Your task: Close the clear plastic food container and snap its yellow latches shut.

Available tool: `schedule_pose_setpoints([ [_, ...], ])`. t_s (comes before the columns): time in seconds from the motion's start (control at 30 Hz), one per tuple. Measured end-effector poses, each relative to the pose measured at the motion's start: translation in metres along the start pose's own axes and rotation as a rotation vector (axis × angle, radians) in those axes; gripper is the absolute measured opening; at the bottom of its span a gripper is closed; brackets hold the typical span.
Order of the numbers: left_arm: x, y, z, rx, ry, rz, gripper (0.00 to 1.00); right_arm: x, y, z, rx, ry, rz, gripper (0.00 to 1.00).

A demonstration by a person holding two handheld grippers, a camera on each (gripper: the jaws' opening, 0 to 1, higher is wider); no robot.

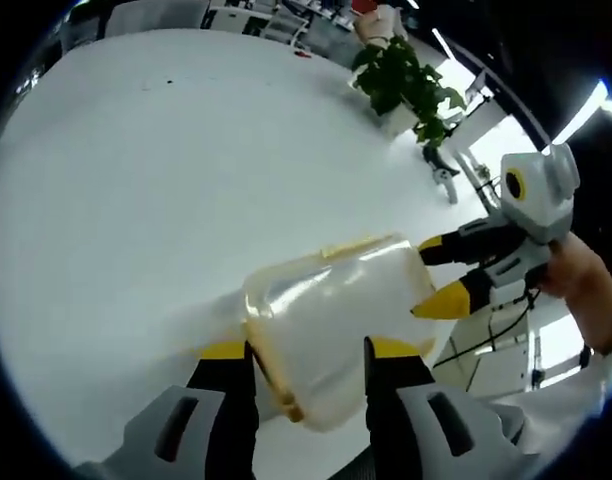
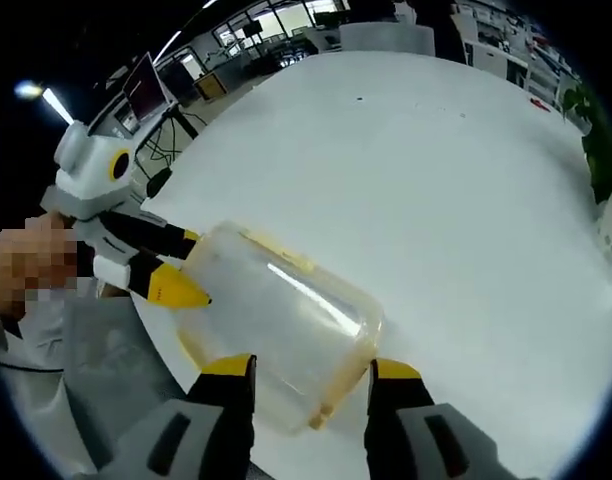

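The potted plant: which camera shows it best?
The left gripper view: the potted plant stands whole at the far edge of the white table, leaves and pale pot both visible. The right gripper view catches just a sliver of its leaves at the picture's right edge.

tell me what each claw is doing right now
Left claw: shut on the clear container at one end.
Right claw: shut on the container's other end.

You've got the clear container [image 1: 331, 320] lid-on, tilted at the white table's [image 1: 136, 200] near edge; yellow latches [image 2: 321, 412] run along its rim, their state hard to tell.
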State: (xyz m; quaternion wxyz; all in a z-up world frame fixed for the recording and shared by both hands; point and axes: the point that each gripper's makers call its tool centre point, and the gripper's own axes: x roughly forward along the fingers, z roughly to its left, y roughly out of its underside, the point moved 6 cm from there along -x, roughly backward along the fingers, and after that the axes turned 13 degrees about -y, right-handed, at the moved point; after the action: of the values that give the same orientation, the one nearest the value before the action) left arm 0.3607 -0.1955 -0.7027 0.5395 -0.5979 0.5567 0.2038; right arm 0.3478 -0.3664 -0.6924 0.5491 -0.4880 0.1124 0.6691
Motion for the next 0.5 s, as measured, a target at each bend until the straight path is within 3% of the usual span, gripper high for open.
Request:
schedule_pose_setpoints([
  [0.5, -0.0026, -0.0024, 0.0046, 0.021, 0.009, 0.001, 0.44, -0.0035, 0.0023, -0.0014, 0.019, -0.04, -0.011, 0.47],
])
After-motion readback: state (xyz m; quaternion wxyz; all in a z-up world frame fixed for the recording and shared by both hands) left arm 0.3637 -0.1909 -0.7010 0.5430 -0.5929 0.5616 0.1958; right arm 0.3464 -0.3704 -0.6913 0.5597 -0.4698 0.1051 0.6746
